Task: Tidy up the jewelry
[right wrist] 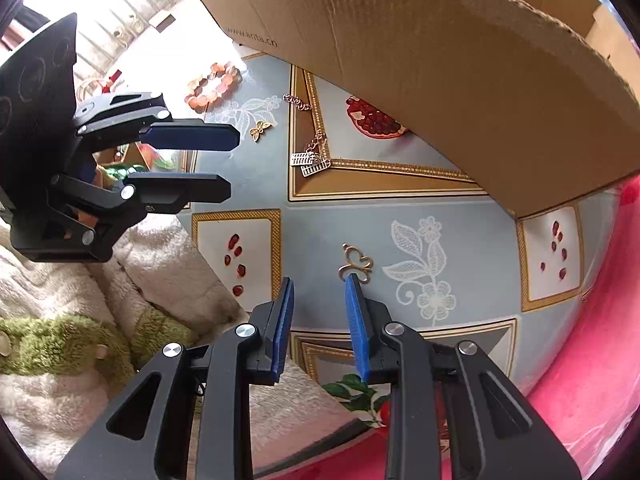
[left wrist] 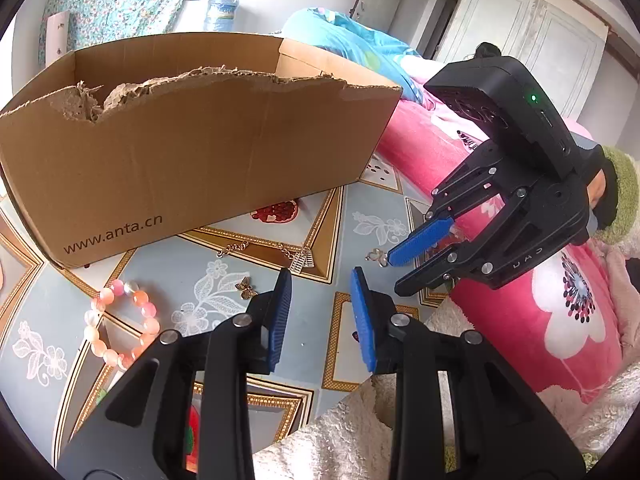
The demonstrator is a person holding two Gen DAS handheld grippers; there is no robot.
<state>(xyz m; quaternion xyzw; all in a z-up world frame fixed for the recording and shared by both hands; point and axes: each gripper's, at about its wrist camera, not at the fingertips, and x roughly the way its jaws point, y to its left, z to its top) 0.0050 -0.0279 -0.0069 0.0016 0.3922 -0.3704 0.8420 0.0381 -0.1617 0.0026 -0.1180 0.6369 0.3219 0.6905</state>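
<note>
**Right claw lines up on the butterfly charm**

Right claw [right wrist: 319, 280] hangs steeply over the table [right wrist: 312, 224], jaws parted a little and gripping nothing; one blue pad tip sits right at the lower edge of a gold butterfly charm [right wrist: 356, 262] at the middle of its view, and I cannot tell whether it touches. Left claw [left wrist: 320, 276] hovers over the table too, part-open and empty, pointing toward the box [left wrist: 192, 148] that fills the upper left of its view.

Still loose on the cloth: a pink bead bracelet [left wrist: 120, 324] at lower left, a small bee charm [left wrist: 245, 287] near centre, and a chain [left wrist: 280, 254] with flat tags just under the box wall.

By my reckoning the step in hand is picking up the butterfly charm. Next, the claw should shift so the charm sits between both pads, drop to the cloth and pinch; the piece is thin and flat, so it may slide away.
</note>
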